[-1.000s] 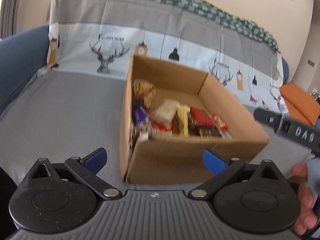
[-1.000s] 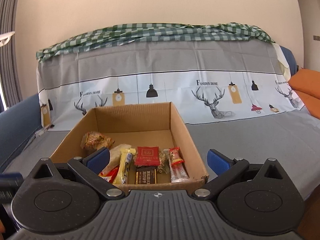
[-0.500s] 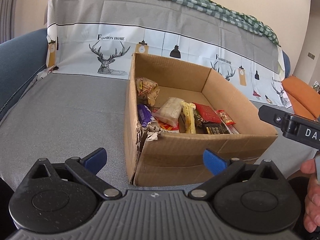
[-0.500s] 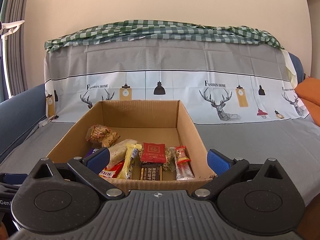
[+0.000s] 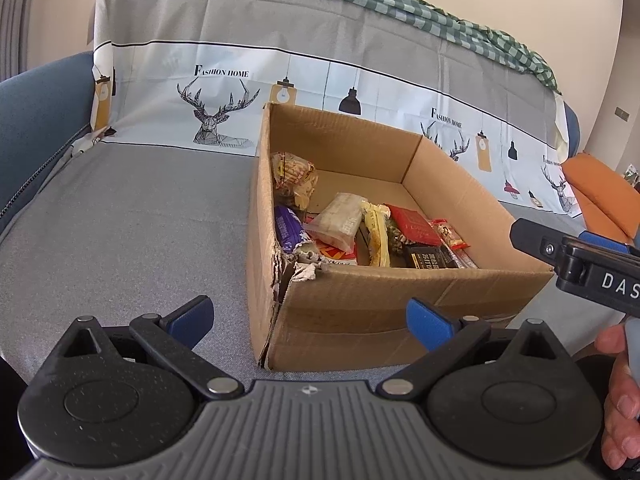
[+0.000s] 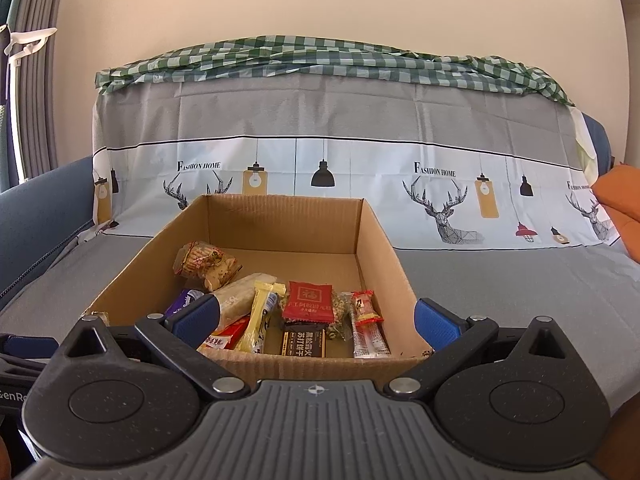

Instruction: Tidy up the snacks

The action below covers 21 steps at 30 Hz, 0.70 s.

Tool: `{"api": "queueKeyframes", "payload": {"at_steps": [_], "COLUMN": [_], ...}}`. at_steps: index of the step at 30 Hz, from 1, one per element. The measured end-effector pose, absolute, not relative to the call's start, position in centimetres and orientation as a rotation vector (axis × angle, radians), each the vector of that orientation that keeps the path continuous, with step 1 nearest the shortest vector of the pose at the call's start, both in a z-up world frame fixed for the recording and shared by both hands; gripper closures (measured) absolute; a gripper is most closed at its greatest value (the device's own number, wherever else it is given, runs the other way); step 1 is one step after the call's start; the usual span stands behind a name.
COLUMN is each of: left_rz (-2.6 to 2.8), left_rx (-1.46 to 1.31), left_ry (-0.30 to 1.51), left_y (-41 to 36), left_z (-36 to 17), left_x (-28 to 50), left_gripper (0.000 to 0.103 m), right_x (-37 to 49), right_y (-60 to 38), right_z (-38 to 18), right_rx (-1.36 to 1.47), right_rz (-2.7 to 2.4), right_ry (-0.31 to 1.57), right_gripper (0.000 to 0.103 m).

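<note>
An open cardboard box (image 5: 400,304) (image 6: 280,220) sits on a grey-covered sofa seat. Several snack packets lie in its near half: a red packet (image 6: 308,302) (image 5: 414,222), a yellow bar (image 6: 260,316), a black bar (image 6: 303,343), a purple packet (image 5: 290,230), a clear cracker pack (image 5: 338,220) and a peanut bag (image 6: 206,264) (image 5: 294,174). My left gripper (image 5: 308,320) hangs open before the box's torn near-left corner. My right gripper (image 6: 316,318) is open just short of the box's front wall. Both hold nothing.
The sofa back (image 6: 360,120) wears a deer-print cover with a green checked cloth (image 6: 320,58) on top. A blue armrest (image 5: 36,120) rises at left, an orange cushion (image 5: 596,188) at right. The right gripper's body (image 5: 580,264) and a hand (image 5: 620,392) show in the left view.
Both grippers have risen a little and tilted down, so more of the box's inside shows. The left view has steadied from blur. The fingers stay equally wide apart.
</note>
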<state>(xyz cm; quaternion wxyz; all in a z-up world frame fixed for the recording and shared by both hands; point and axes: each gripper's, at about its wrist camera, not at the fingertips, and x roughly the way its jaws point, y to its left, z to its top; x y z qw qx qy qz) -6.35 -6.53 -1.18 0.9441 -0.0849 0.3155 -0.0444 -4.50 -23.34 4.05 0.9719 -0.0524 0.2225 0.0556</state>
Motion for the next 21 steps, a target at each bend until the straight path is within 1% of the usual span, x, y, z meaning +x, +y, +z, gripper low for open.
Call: {"api": "queueKeyframes", "payload": {"at_steps": [21], "left_rz": [-0.093], "left_rx": [-0.165], "left_ry": [0.637], "left_y": [-6.51], "left_z": [-1.15], "left_x": [-6.44], "left_gripper": [0.001], "right_x": [-4.72], "right_y": [-22.95], "right_z": [4.05], "right_rx": [-0.114], "right_rz": [0.112], "right_ry": [0.446], "right_gripper": [0.001]}}
